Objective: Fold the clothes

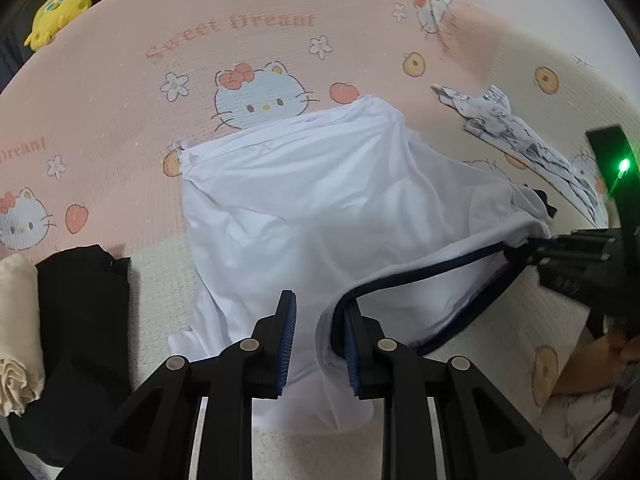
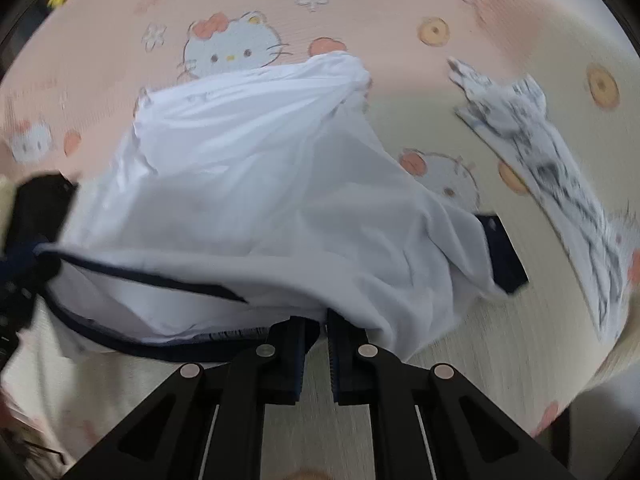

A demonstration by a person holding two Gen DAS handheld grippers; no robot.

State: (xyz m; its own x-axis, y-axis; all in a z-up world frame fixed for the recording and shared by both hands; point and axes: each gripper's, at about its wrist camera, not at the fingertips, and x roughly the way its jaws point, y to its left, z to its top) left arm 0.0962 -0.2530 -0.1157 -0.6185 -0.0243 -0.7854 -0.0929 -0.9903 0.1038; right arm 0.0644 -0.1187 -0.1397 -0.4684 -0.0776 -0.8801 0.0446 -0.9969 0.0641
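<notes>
white fabric everywhere, so let's read it: a white t-shirt with navy trim (image 1: 304,208) lies spread down the middle of the pink cat-print bed mat (image 1: 120,92), its far hem bunched near the printed cat face and its near edge lifted off the mat. the left gripper (image 1: 318,344) has its blue pads standing a little apart, and the navy-edged rim of the shirt is draped over the right-hand pad rather than squarely pinched, so that hold looks loose. the right gripper (image 2: 317,344) sits narrow at the shirt's near edge with white cloth over its tips; whether cloth is truly nipped between the pads, i cannot tell, the view is smeared. between the two tools the navy trim (image 2: 152,276) runs taut-ish, like a raised edge ready to be carried over. to do this well, i'd judge both holds should be firm on the same edge, level with each other, and the cloth kept stretched so the fold line lands straight and the wrinkles in the body don't get trapped underneath. off to the left a folded black garment (image 1: 86,320) and a cream one (image 1: 18,332) sit side by side; a grey-patterned white garment (image 1: 520,144) lies rumpled to the right, well apart, and a yellow plush toy (image 1: 60,8) watches from the far corner.
</notes>
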